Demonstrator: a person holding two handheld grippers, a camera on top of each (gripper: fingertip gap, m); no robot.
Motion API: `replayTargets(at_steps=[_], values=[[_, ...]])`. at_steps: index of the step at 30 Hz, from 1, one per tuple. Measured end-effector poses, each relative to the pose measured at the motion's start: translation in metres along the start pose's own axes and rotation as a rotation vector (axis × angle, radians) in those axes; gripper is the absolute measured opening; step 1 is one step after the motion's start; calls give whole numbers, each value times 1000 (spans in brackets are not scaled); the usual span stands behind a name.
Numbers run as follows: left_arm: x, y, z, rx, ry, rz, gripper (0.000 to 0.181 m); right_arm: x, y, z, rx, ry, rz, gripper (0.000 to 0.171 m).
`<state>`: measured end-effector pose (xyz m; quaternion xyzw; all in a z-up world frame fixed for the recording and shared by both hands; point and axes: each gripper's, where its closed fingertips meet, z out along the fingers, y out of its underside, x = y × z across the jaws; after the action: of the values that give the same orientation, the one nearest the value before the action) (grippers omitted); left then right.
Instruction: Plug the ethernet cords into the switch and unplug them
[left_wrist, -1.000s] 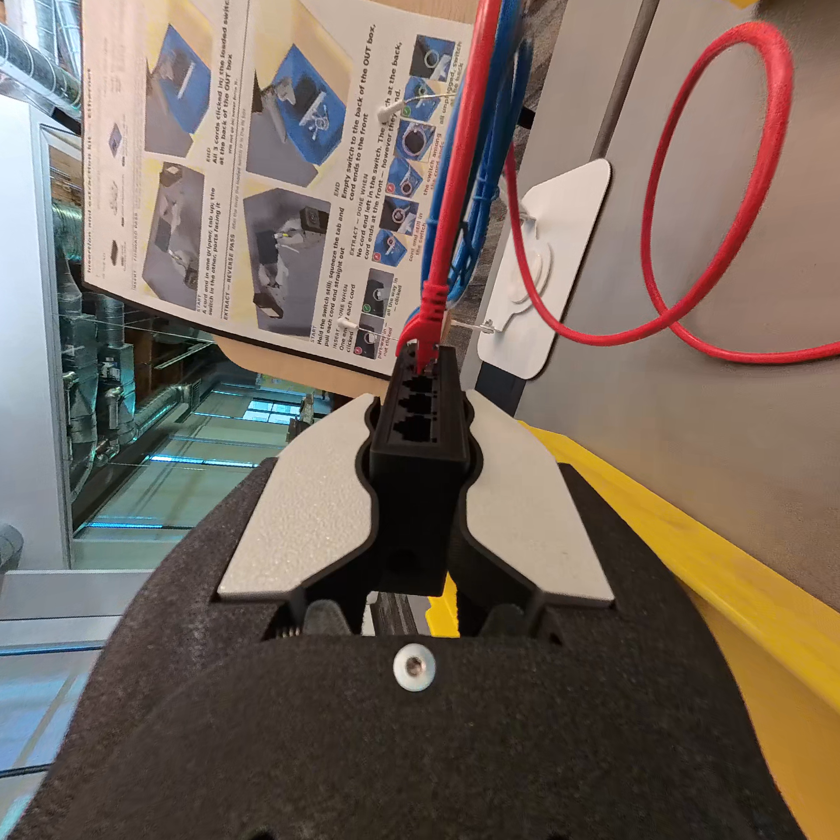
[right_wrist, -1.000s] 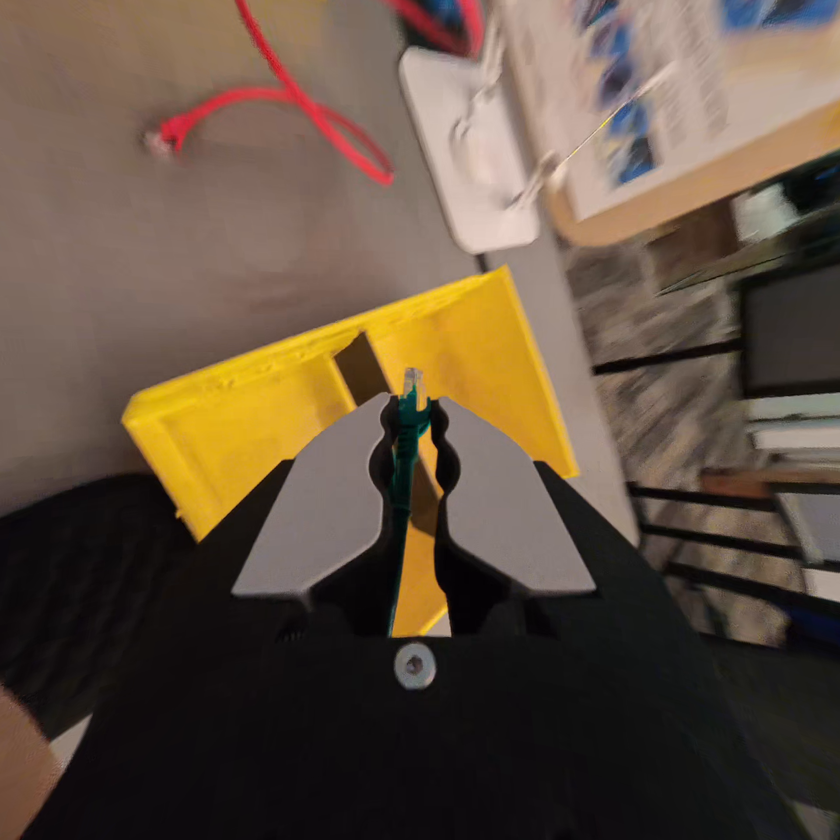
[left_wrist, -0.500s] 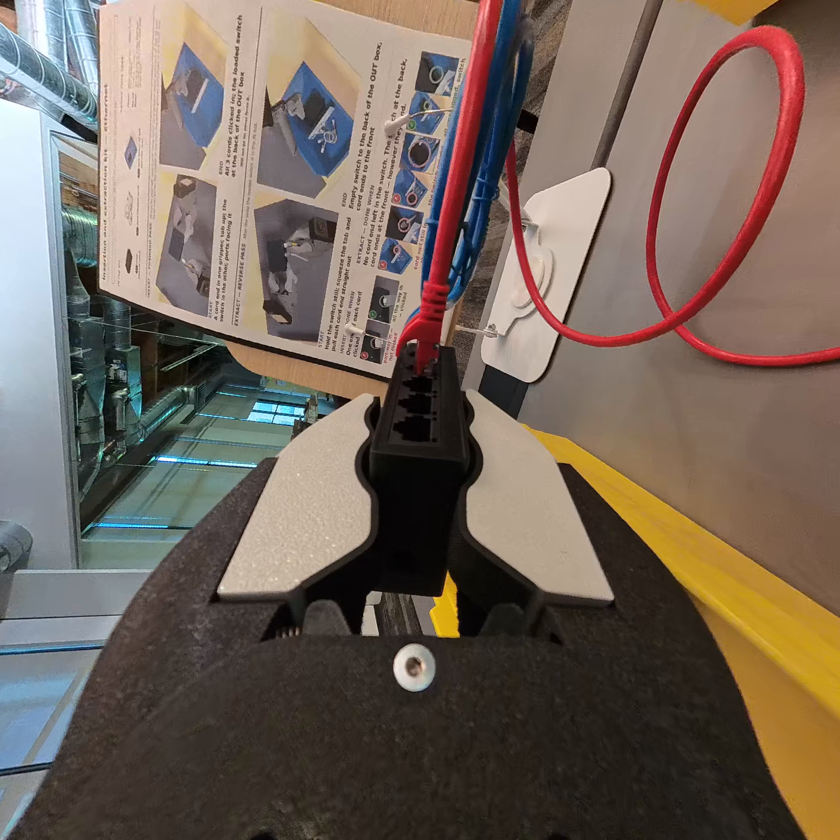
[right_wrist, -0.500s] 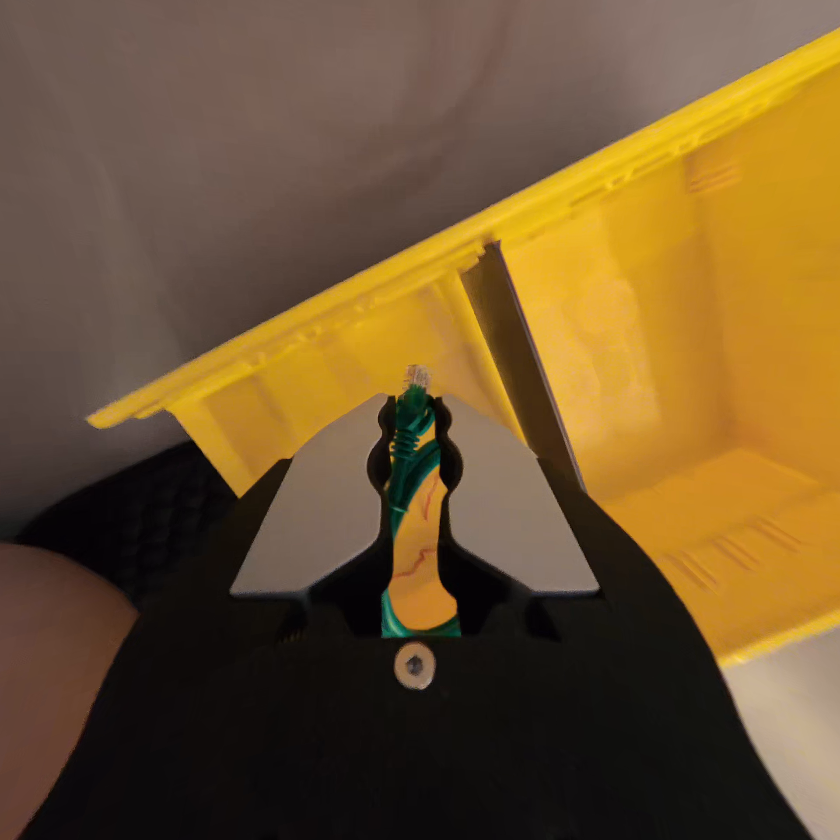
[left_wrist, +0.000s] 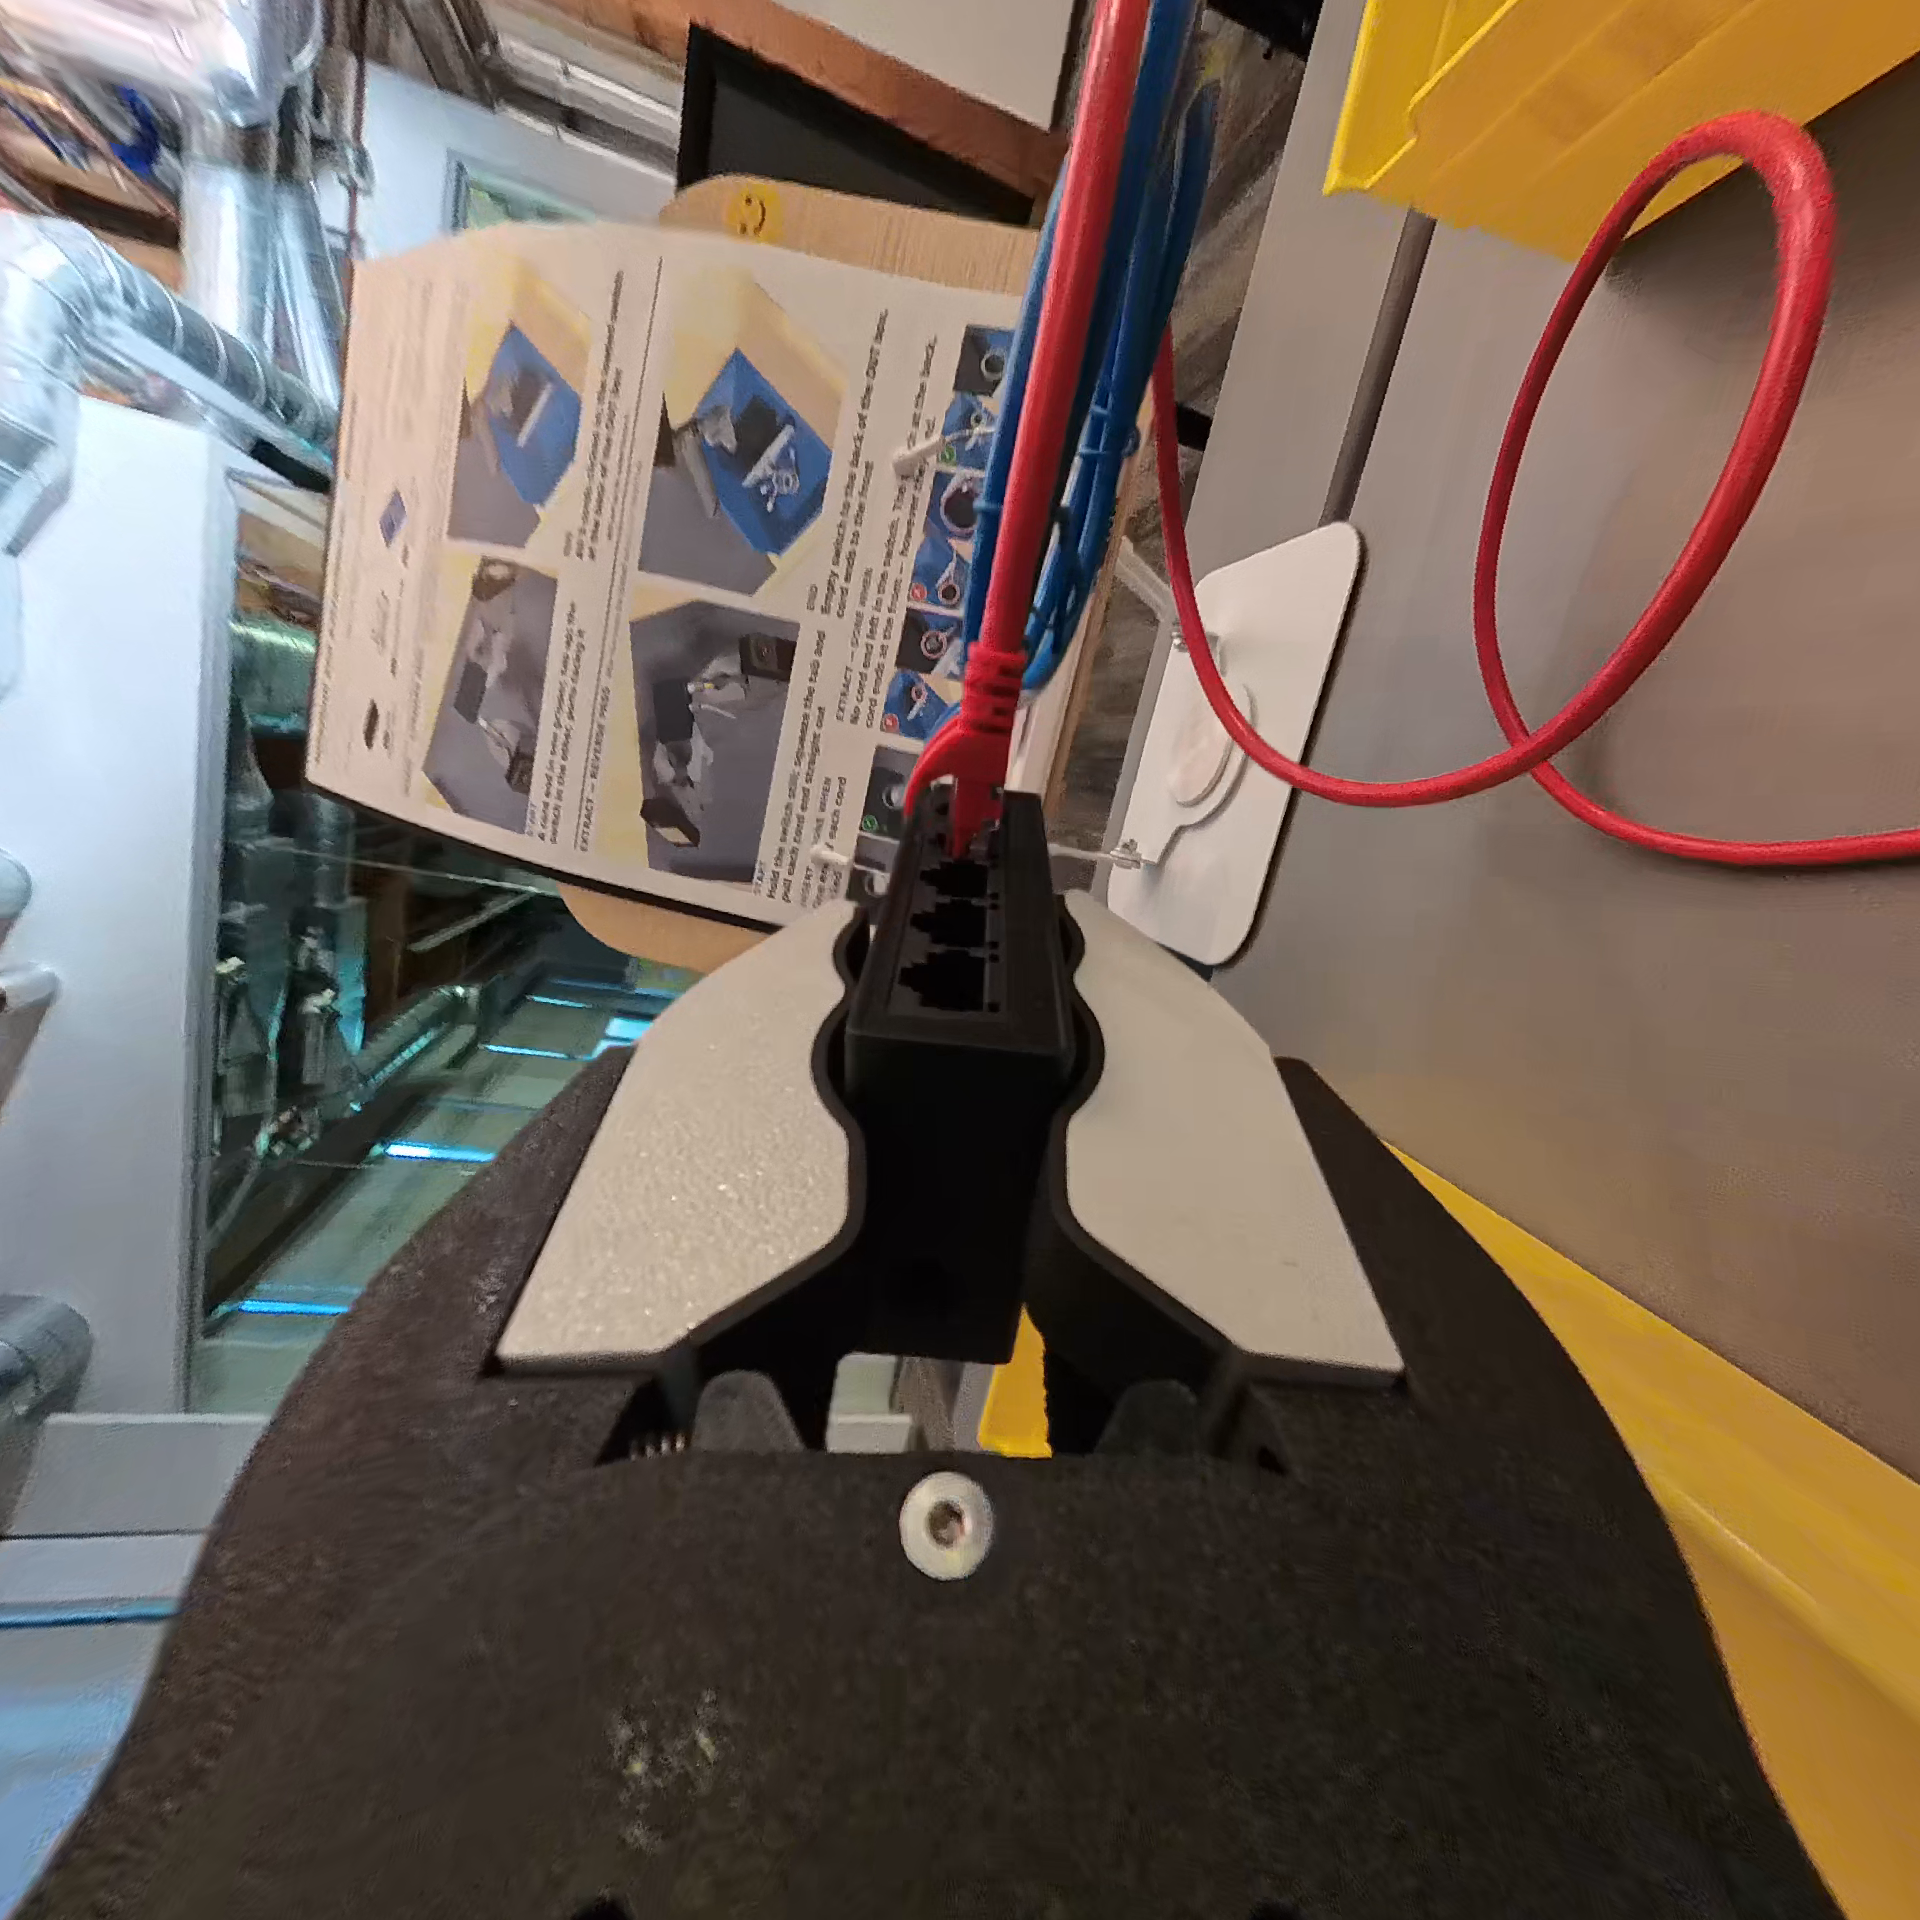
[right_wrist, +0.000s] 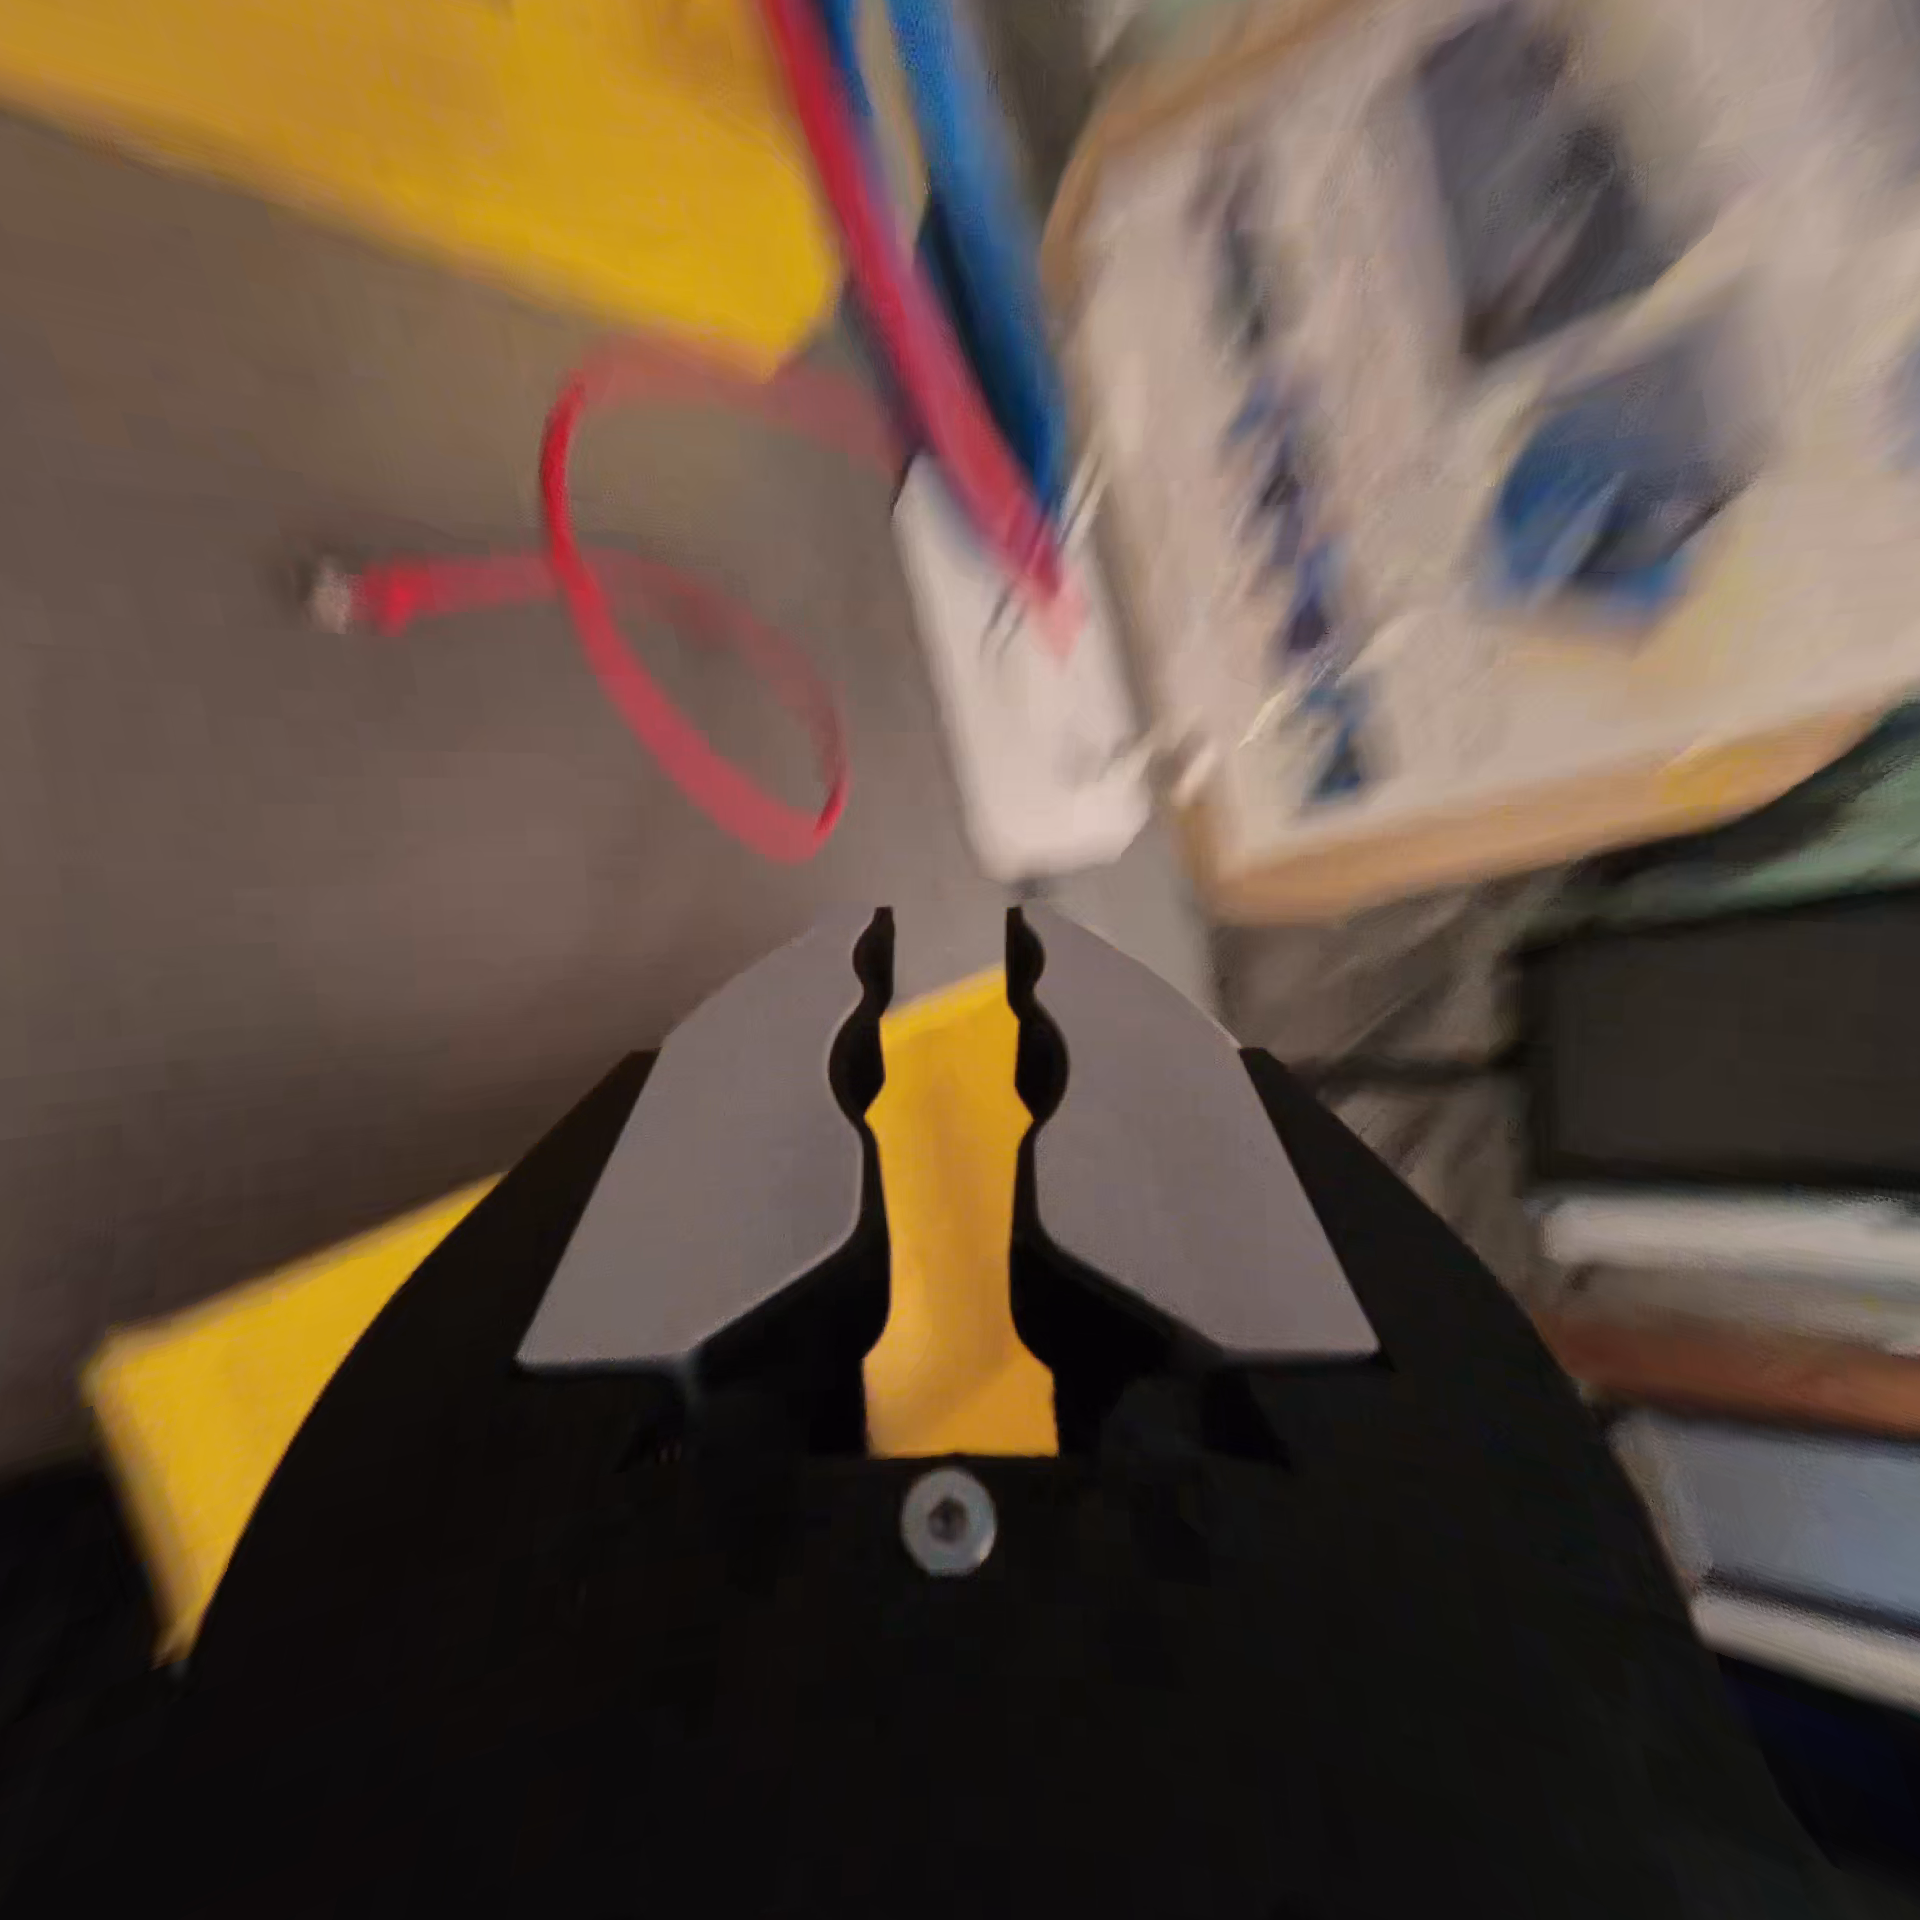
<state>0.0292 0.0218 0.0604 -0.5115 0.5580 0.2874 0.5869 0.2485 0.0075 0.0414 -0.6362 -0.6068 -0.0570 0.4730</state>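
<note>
Grip first: my left gripper (left_wrist: 961, 925) is clamped on the black switch (left_wrist: 961, 1049), its two fingers pressed flat against the sides and the row of ports facing up toward the camera. It is rolled over sideways, so the grey table (left_wrist: 1621, 1039) stands like a wall on the right of its view, with a yellow bin (left_wrist: 1704, 1455) low beside it. At the far end of the switch a red cord (left_wrist: 1023, 499) is plugged into the last port; the nearer ports are bare. The cord runs away past a bundle of blue cords (left_wrist: 1122, 416), then loops across the table over a white plate (left_wrist: 1236, 748). An instruction sheet (left_wrist: 644, 561) stands beyond.

My right gripper (right_wrist: 945, 925) points forward with a narrow gap between its jaws and nothing held there (this view is badly smeared). Past its tips I see the yellow bin (right_wrist: 208, 1423), then the red cord's loose plug (right_wrist: 332, 592) lying on the table.
</note>
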Motion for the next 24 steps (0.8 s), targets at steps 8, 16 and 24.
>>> replayTargets(at_steps=[8, 16, 24], values=[[24, -27, -1, 49, 27, 121, 32, -44, -162, -4, 620, 240, -349, 29], [41, -40, -1, 41, 77, 146, 34, -64, -139, 58, 377, 236, -524, 29], [44, -48, -4, 49, 66, 181, 32, -60, -137, 63, 349, 300, -569, 19]])
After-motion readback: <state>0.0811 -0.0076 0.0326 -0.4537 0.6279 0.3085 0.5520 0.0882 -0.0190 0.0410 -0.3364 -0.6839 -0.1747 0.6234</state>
